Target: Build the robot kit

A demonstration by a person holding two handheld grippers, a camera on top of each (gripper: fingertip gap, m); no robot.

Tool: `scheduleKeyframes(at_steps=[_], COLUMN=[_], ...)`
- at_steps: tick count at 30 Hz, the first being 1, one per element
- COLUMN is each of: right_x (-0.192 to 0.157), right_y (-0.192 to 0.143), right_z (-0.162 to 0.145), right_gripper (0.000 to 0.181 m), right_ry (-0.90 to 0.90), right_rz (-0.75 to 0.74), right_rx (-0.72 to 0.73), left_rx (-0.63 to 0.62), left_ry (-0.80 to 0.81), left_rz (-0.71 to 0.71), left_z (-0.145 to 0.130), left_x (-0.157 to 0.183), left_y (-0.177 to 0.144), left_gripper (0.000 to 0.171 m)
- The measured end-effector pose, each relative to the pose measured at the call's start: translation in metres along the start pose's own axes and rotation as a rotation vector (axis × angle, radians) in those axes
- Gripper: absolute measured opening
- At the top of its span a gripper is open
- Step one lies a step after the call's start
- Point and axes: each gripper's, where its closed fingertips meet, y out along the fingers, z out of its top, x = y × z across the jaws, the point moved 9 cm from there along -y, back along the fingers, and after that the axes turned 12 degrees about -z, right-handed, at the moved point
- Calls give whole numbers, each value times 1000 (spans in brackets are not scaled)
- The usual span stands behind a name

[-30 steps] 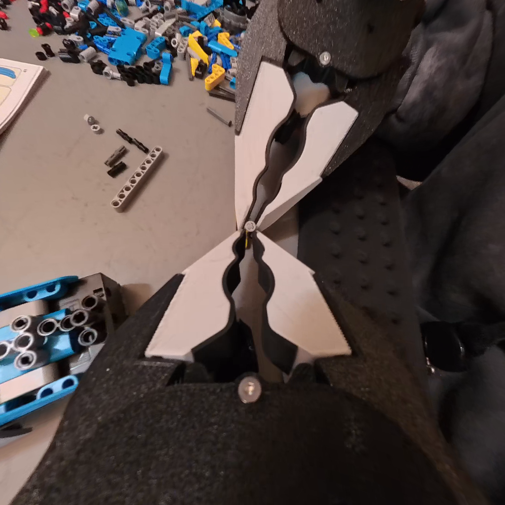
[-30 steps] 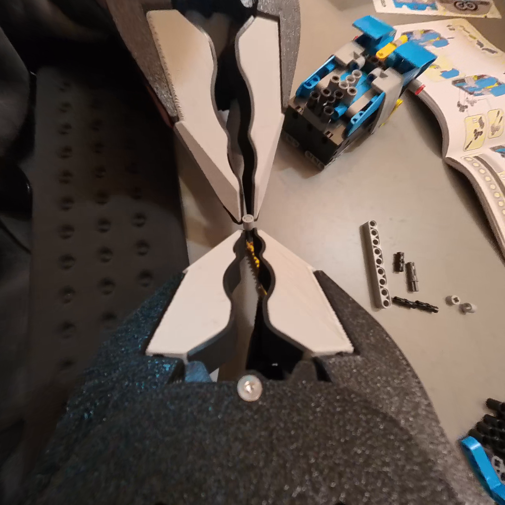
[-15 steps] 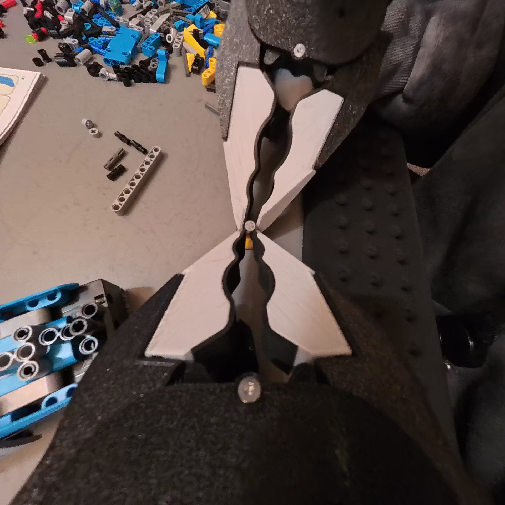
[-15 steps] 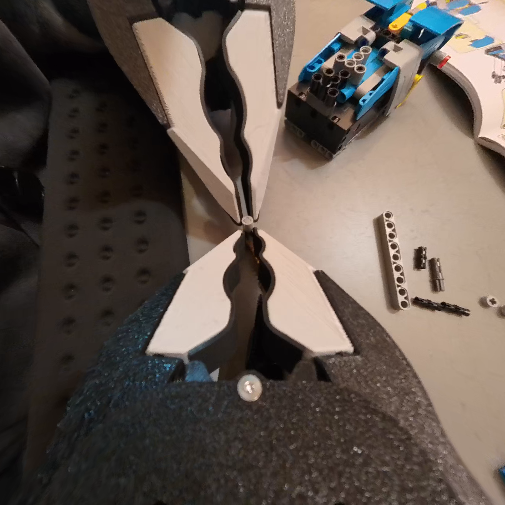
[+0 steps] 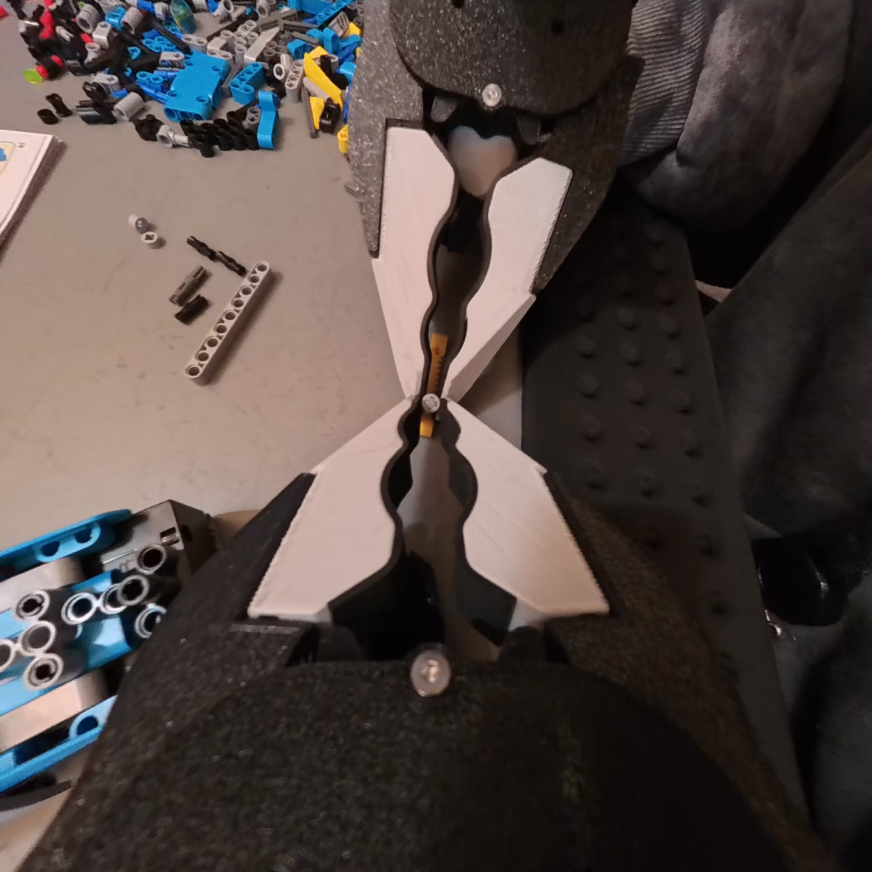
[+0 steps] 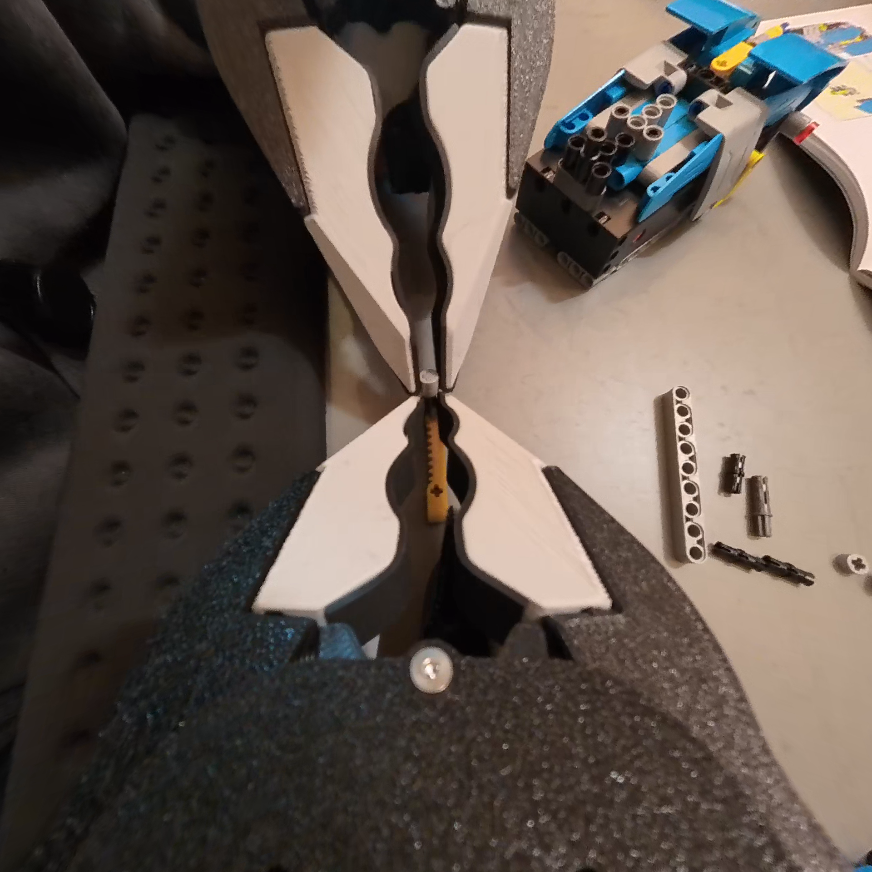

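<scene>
A small grey axle and a yellow toothed rack piece meet where the two grippers face tip to tip. The left gripper is closed narrow on the grey axle; the right gripper is closed narrow on the yellow rack. All this is above the grey table. Near on the table lie a grey beam with holes, black pins, and a blue and black model. A heap of loose pieces lies farther away.
</scene>
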Motion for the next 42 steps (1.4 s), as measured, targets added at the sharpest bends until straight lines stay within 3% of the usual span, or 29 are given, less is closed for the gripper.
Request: scheduleKeyframes(at_steps=[5,8,34,39,42], right_x=[0,3,1,3,3], right_y=[0,-4,-5,-16,-31], right_z=[0,-1,-9,-8,-4], right_gripper=[5,18,7,20,0], right_ry=[11,38,91,107,101], right_rz=[-8,-46,-14,-20,-23], right_rx=[-9,-34,-64,-15,74], left_rx=[-8,-17,-159,-166,-164], left_ry=[-11,-31,-37,-27,-31], left_rz=[7,0,293,283,281], left_z=[1,3,20,20,21], left_x=[-1,-1,24,23,23], left_y=[0,1,20,20,21], left_gripper=[6,7,7,7,7])
